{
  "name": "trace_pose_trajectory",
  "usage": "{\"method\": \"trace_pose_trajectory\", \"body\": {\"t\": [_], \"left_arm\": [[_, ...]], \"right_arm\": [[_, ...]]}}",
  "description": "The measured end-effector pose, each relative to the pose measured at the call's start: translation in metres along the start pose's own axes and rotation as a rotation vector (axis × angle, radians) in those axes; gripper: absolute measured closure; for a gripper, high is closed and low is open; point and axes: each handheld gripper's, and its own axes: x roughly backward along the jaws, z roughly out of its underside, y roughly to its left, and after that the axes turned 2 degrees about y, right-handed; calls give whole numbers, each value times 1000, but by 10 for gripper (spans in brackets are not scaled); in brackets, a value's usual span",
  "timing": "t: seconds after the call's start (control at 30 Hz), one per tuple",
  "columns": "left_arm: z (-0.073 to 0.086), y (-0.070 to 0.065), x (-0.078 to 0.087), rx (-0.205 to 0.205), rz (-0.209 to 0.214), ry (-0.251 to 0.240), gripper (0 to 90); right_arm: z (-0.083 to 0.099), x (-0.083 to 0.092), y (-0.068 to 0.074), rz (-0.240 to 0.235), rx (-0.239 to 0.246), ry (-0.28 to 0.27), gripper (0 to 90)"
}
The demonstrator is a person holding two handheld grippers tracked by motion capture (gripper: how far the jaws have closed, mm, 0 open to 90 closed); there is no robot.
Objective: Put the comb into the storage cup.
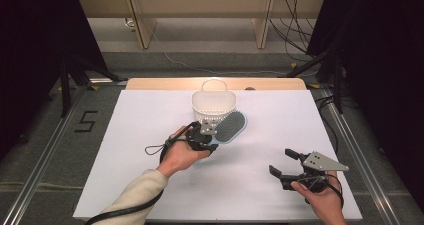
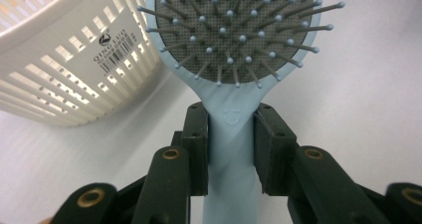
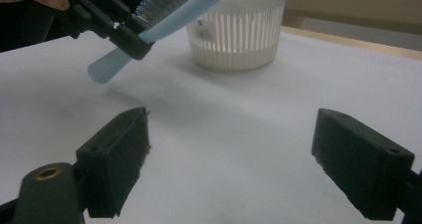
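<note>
My left gripper (image 1: pixel 206 135) is clamped on the light blue hairbrush (image 1: pixel 231 127), both jaws pressing the handle from either side just below the head. In the left gripper view the jaws sit narrow, pads flat against the handle (image 2: pixel 231 149), the bristle pad (image 2: pixel 234 30) facing the camera. Brush is off the table: in the right gripper view it hangs tilted, handle end (image 3: pixel 102 70) low and toward me, head up and away, with its shadow on the sheet below. From the high view the head points far-right, just beside the near-right side of the white slotted basket (image 1: pixel 214 104); can't tell if they touch. In the left gripper view the basket (image 2: pixel 64 64) sits left of the brush head, barcode label on its wall.

Basket stands upright on the white sheet (image 1: pixel 150 185) at the far middle of the table, handle loop at its far rim.

My right gripper (image 1: pixel 287 163) is near-right, well apart from brush and basket, low over the sheet. Its jaws stand wide apart with nothing between them, just bare white sheet (image 3: pixel 234 149) in the right gripper view. Right hand (image 1: pixel 322 200) holds it at the near edge. Left hand (image 1: pixel 182 155) grips the left gripper's body, cream sleeve (image 1: pixel 135 195) coming in from the near-left.
</note>
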Motion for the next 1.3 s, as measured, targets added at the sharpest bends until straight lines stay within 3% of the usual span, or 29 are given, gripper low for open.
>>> {"method": "trace_pose_trajectory", "body": {"t": [0.37,0.7,1.3], "left_arm": [[-1,0,6,29,-32,-79,699],[2,4,3,55,-23,-81,699],[-1,12,13,103,-47,-156,699]], "right_arm": [[-1,1,0,-2,4,-7,158],[0,1,0,-3,-2,-4,158],[0,1,0,-3,-3,-3,158]]}}
